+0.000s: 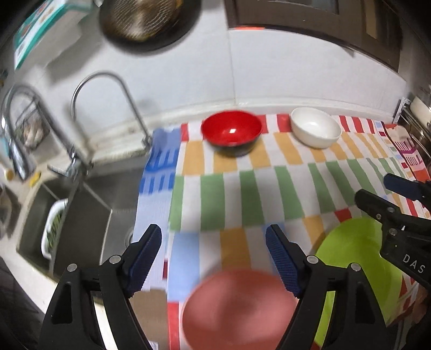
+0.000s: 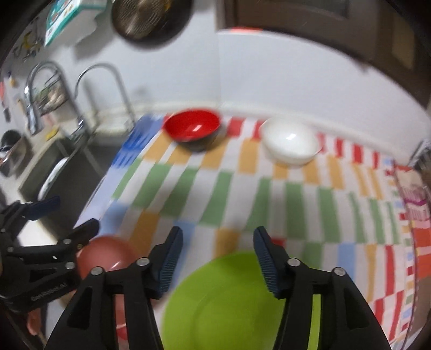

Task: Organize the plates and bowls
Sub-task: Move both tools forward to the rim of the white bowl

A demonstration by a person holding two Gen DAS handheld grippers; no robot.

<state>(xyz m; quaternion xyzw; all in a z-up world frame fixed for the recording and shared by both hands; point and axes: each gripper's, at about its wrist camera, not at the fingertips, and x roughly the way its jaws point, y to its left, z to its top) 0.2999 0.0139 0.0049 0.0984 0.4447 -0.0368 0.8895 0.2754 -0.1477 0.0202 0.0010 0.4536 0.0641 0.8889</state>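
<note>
A red bowl (image 1: pixel 231 132) (image 2: pixel 192 128) with a black outside and a white bowl (image 1: pixel 315 128) (image 2: pixel 291 144) sit at the back of a striped cloth (image 1: pixel 242 196). A pink plate (image 1: pixel 239 307) (image 2: pixel 105 255) lies at the near left and a lime green plate (image 1: pixel 355 269) (image 2: pixel 229 301) at the near right. My left gripper (image 1: pixel 214 242) is open and empty above the pink plate. My right gripper (image 2: pixel 218 245) is open and empty above the green plate; it also shows in the left wrist view (image 1: pixel 377 191).
A steel sink (image 1: pixel 80 215) with two faucets (image 1: pixel 107 80) lies left of the cloth; a white basket of greens (image 1: pixel 54 228) sits in it. A dark pan (image 1: pixel 145 18) hangs on the white wall. A rack (image 1: pixel 414 115) stands at the far right.
</note>
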